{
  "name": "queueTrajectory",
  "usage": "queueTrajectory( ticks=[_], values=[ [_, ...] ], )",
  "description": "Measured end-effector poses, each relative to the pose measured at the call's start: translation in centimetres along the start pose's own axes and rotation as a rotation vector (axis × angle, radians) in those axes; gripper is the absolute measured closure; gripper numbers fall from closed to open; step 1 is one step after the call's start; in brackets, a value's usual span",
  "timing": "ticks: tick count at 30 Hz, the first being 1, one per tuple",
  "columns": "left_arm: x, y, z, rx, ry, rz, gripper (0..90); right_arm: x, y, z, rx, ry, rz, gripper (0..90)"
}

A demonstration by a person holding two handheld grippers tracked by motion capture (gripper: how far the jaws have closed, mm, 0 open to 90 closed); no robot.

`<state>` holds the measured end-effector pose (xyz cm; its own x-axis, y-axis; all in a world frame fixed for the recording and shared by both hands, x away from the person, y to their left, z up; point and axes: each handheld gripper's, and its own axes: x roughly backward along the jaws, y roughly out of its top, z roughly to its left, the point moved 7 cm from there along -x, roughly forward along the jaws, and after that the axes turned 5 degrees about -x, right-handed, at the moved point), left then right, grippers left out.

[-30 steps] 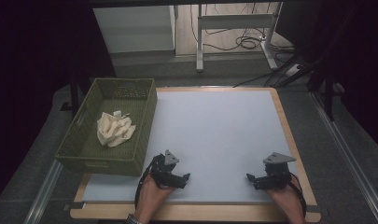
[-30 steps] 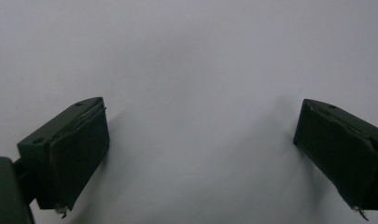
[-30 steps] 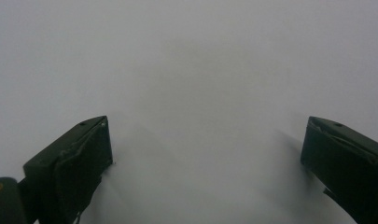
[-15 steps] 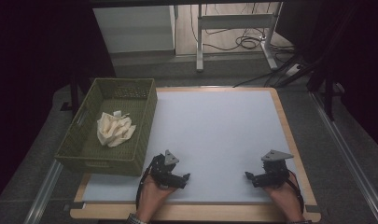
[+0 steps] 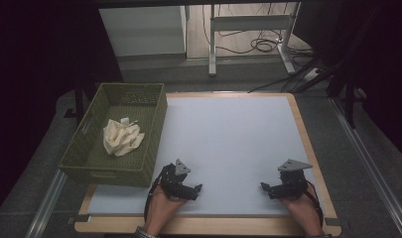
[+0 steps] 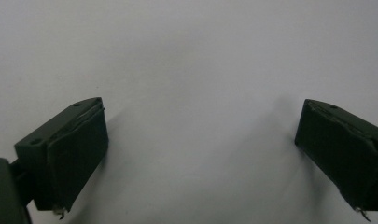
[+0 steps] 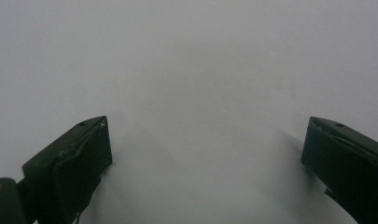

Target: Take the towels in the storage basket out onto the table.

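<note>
A crumpled cream cloth (image 5: 121, 138) lies inside an olive woven basket (image 5: 145, 153) at the table's left. My left gripper (image 5: 194, 189) rests low on the white table top (image 5: 228, 139) near the front edge, just right of the basket's near corner. Its jaws stand wide apart with bare table between them (image 6: 200, 154). My right gripper (image 5: 266, 189) sits near the front right, pointing left, open too, nothing between its fingers (image 7: 205, 172).
A wooden rim (image 5: 307, 144) frames the white top. Metal rails run along both sides of the table. Beyond the far edge stand desk legs and cables on the floor (image 5: 258, 44).
My right gripper has edged slightly to the left along the front of the table. The left gripper and the cloth have stayed put.
</note>
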<state>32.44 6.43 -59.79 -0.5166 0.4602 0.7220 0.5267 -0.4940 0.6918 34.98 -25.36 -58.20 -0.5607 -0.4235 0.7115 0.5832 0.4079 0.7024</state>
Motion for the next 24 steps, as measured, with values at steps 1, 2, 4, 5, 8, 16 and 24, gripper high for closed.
queueTrajectory(
  ticks=[1, 2, 4, 5, 8, 16, 24],
  values=[
    [0.0, 0.0, 0.0, 0.000, 0.000, 0.001, 2.1, 0.0, 0.0, 0.0, 0.000, 0.000, 0.000, 1.6],
    [0.0, 0.0, 0.0, -0.002, -0.001, 0.001, 2.1, 0.0, 0.0, 0.0, 0.000, 0.000, 0.000, 1.6],
    [0.0, 0.1, 0.0, 0.000, -0.003, 0.006, 2.2, 0.0, 0.0, 0.0, 0.000, 0.000, 0.000, 1.6],
    [0.0, 0.1, 0.0, 0.000, -0.003, 0.008, 2.2, 0.0, 0.0, 0.0, 0.000, 0.000, 0.000, 1.6],
    [0.0, 0.3, -0.1, 0.000, -0.011, 0.011, 2.8, 0.0, 0.0, 0.0, 0.000, 0.000, -0.001, 1.6],
    [0.7, 2.0, -0.3, -0.020, -0.033, 0.017, 2.7, 0.0, 0.0, 0.0, 0.000, 0.000, -0.001, 1.6],
    [1.2, 3.6, 0.0, -0.020, -0.051, 0.025, 2.6, 0.0, 0.0, 0.0, 0.000, 0.000, -0.001, 1.7]
  ],
)
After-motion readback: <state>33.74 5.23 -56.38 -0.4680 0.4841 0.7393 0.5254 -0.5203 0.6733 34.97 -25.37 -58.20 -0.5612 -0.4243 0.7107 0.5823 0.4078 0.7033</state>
